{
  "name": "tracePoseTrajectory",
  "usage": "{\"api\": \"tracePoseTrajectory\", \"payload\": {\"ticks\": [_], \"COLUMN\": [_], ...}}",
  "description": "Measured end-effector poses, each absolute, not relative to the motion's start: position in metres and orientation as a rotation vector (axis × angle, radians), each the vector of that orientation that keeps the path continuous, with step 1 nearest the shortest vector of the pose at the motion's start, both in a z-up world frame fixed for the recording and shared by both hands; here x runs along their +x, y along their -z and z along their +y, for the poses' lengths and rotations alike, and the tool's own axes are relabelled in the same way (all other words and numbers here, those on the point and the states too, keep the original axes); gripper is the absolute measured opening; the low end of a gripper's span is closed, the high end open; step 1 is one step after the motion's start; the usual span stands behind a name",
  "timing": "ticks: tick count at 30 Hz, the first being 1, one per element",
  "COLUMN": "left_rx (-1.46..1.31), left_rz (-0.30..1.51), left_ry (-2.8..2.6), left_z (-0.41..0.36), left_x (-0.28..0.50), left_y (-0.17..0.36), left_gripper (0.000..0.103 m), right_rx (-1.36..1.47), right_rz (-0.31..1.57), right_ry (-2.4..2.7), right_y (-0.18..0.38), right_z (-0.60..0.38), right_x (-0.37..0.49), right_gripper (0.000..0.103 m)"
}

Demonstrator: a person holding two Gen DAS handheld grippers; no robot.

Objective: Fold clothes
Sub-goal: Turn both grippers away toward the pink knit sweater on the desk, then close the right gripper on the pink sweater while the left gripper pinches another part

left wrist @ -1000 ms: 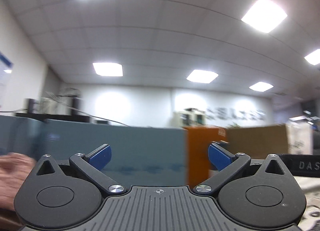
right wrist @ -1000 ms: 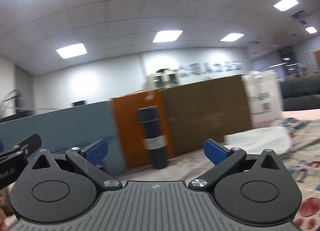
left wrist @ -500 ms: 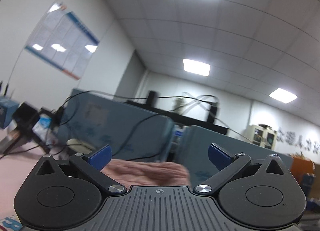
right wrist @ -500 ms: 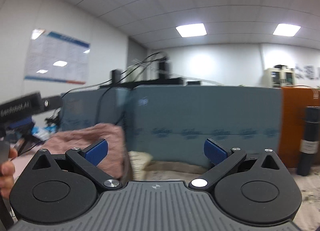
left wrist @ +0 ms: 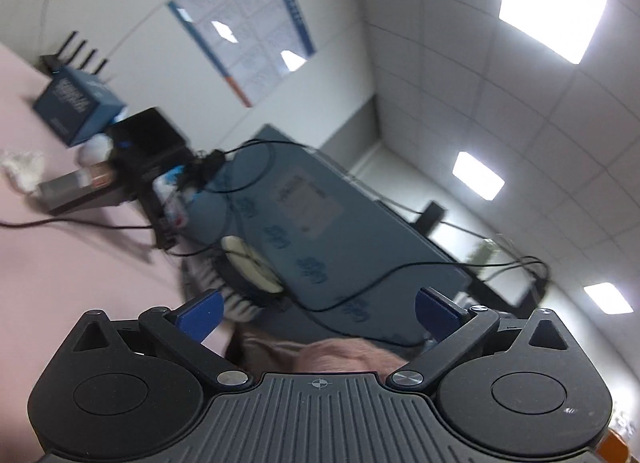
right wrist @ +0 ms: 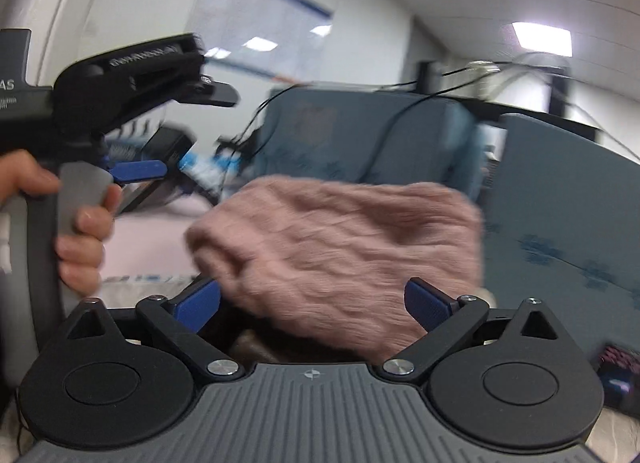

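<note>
**A:** How far along does the folding look?

**B:** Barely begun, by my reading. The fuzzy pink knitted garment (right wrist: 340, 251) sits in a rumpled heap with no flat panel or crisp fold line anywhere on it, though the blur hides its detail.

**A:** Where is it against the right gripper (right wrist: 312, 299)?

**B:** Straight ahead at twelve o'clock, filling the gap in front of the blue fingertips (right wrist: 426, 303) and bulging towards one o'clock. The jaws are spread wide. The knit lies between and beyond them, but neither pad is closed on it — whether cloth brushes a pad I cannot tell.

**A:** And the left gripper (left wrist: 318, 309)?

**B:** Also spread wide, with nothing pinched. In its own view only a sliver of the pink knit shows at six o'clock, low against the gripper's body; the camera is tilted up towards the white-panelled ceiling (left wrist: 460, 63) and the blue-grey partition screen (left wrist: 320, 223). From the right wrist view it hangs at ten o'clock, held by a person's hand (right wrist: 72, 223) around its grey handle, up and left of the garment and apart from it.

**A:** So what remains?

**B:** Nearly everything, I'd judge — take hold of the garment, spread it flat on the surface, then make the folds. No finished pile of clothes shows in either view.
</note>
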State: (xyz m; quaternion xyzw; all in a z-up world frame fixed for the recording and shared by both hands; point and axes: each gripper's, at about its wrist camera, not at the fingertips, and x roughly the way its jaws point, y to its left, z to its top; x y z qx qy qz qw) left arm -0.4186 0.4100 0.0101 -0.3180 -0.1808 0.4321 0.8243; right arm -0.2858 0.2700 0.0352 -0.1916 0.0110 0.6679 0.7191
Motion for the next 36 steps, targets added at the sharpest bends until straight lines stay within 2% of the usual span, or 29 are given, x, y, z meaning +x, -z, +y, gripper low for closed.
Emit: {"api": "tracePoseTrajectory", "payload": {"ticks": [2, 3, 7, 8, 9, 10, 11, 12, 19, 23, 26, 27, 28, 29, 31, 36], "left_rx": [-0.693, -0.697, -0.683, -0.679, -0.673, -0.661, -0.647, -0.637, -0.595, -0.48, -0.377, -0.337, -0.305, -0.279, -0.226, -0.1], "left_rz": [-0.419, -0.437, -0.42, -0.408, -0.396, -0.387, -0.381, -0.376, -0.267, -0.067, 0.102, 0.16, 0.207, 0.233, 0.274, 0.164], "left_ry": [-0.898, -0.888, -0.869, -0.857, -0.846, -0.837, -0.829, -0.817, -0.76, -0.809, -0.851, -0.848, -0.848, -0.847, -0.847, -0.856], "left_z": [0.411, 0.41, 0.411, 0.412, 0.412, 0.411, 0.41, 0.408, 0.406, 0.402, 0.399, 0.399, 0.398, 0.396, 0.392, 0.36], "left_x": [-0.425, -0.428, -0.425, -0.423, -0.42, -0.418, -0.416, -0.414, -0.392, -0.357, -0.327, -0.316, -0.307, -0.302, -0.292, -0.297], "left_y": [-0.007, -0.005, -0.004, -0.004, -0.005, -0.006, -0.007, -0.008, -0.009, -0.008, -0.007, -0.005, -0.002, -0.001, 0.002, -0.012], "left_gripper": [0.102, 0.102, 0.102, 0.102, 0.102, 0.102, 0.102, 0.102, 0.102, 0.102, 0.088, 0.072, 0.046, 0.033, 0.023, 0.02], "right_rx": [-0.49, -0.503, -0.454, -0.441, -0.421, -0.388, -0.345, -0.302, 0.057, 0.179, 0.228, 0.237, 0.245, 0.255, 0.277, 0.372], "right_rz": [-0.013, -0.019, 0.047, 0.062, 0.085, 0.116, 0.144, 0.166, 0.289, 0.317, 0.327, 0.332, 0.336, 0.34, 0.35, 0.337], "right_ry": [-1.484, -1.473, -1.421, -1.413, -1.414, -1.419, -1.422, -1.42, -1.381, -1.34, -1.324, -1.327, -1.329, -1.33, -1.327, -1.332], "right_y": [-0.031, -0.029, -0.03, -0.03, -0.03, -0.031, -0.033, -0.037, -0.058, -0.064, -0.066, -0.066, -0.066, -0.067, -0.066, -0.078], "right_z": [0.285, 0.294, 0.318, 0.321, 0.323, 0.323, 0.321, 0.317, 0.275, 0.255, 0.242, 0.239, 0.236, 0.234, 0.232, 0.203], "right_x": [-0.295, -0.298, -0.292, -0.288, -0.283, -0.277, -0.27, -0.263, -0.203, -0.178, -0.169, -0.167, -0.166, -0.165, -0.162, -0.148], "right_gripper": [0.098, 0.093, 0.083, 0.071, 0.053, 0.043, 0.023, 0.018, 0.014, 0.014, 0.014, 0.014, 0.014, 0.014, 0.014, 0.014]}}
